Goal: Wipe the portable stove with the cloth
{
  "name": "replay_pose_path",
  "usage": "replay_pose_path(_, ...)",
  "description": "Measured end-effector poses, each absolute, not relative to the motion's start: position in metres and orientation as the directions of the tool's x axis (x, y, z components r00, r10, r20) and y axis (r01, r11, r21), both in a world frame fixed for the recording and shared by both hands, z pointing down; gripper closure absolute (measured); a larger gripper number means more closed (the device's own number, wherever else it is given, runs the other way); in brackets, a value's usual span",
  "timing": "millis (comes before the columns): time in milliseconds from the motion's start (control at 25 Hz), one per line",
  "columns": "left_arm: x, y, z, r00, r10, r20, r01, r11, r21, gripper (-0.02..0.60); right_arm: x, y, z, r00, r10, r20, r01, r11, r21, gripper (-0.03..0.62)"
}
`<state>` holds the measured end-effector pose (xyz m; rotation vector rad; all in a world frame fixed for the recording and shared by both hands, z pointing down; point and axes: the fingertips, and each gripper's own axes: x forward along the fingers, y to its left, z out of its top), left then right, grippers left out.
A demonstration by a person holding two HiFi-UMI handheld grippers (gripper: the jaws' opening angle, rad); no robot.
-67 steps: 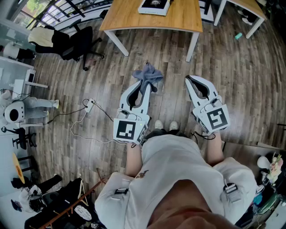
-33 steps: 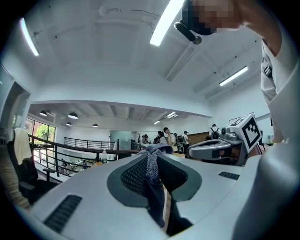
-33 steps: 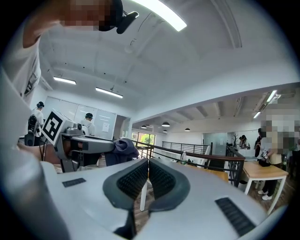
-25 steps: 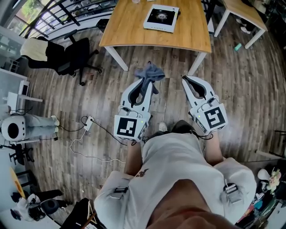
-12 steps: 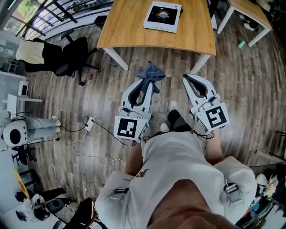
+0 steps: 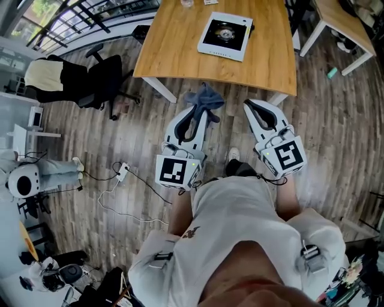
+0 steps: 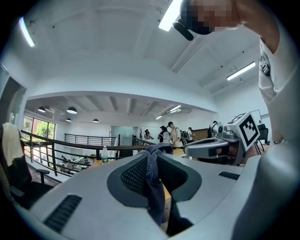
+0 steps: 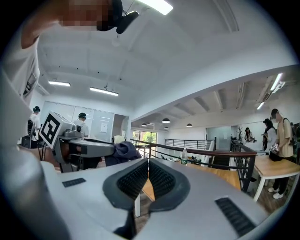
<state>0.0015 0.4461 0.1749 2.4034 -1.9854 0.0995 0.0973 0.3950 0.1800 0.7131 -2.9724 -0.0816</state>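
Carrying stage ahead of the wipe. Left gripper [image 6: 199,114], held level above the wooden plank floor [image 6: 120,108], has its fingers clamped on a crumpled blue-grey fabric cloth [image 6: 204,98]. In the left gripper view the fabric runs as a pinched strand between the ribbed pads and hangs below them, while the bulk bunches past the fingertips. Such a hold appears meant to keep a loose wad free in front for rubbing. Right gripper [image 6: 254,110] is carried alongside, apart from the left, fingers pressed together on nothing; this probably leaves it free to steady the appliance.

Flat square portable stove with a black top and white border [image 6: 225,36] lies on the light wooden bench [image 6: 174,48], towards its right half. It is ahead of both grippers and touched by neither. In the head view the cloth sits just at the near bench edge, well short of the stove, so wiping has not begun.

Containers: one clear plastic bottle [image 7: 104,153] stands upright on the bench, its contents too small to read. A small clear glass [image 6: 187,3] sits at the far edge, cropped by the frame.
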Motion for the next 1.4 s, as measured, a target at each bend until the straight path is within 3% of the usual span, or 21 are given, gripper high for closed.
replay_pose_path(680, -0.005, 0.372, 0.178, 0.098, -0.989, 0.112, -0.994, -0.103, -0.039, 0.503, 0.089, 0.305, 0.189, -0.921, -0.382, 0.077, -0.382, 0.924, 0.012, 0.572)
replay_pose_path(1400, -0.060, 0.287, 0.178, 0.176, -0.981, 0.086, -0.983, -0.179, -0.028, 0.503, 0.038, 0.228, 0.187, -0.890, -0.445, 0.099, -0.443, 0.896, 0.044, 0.572)
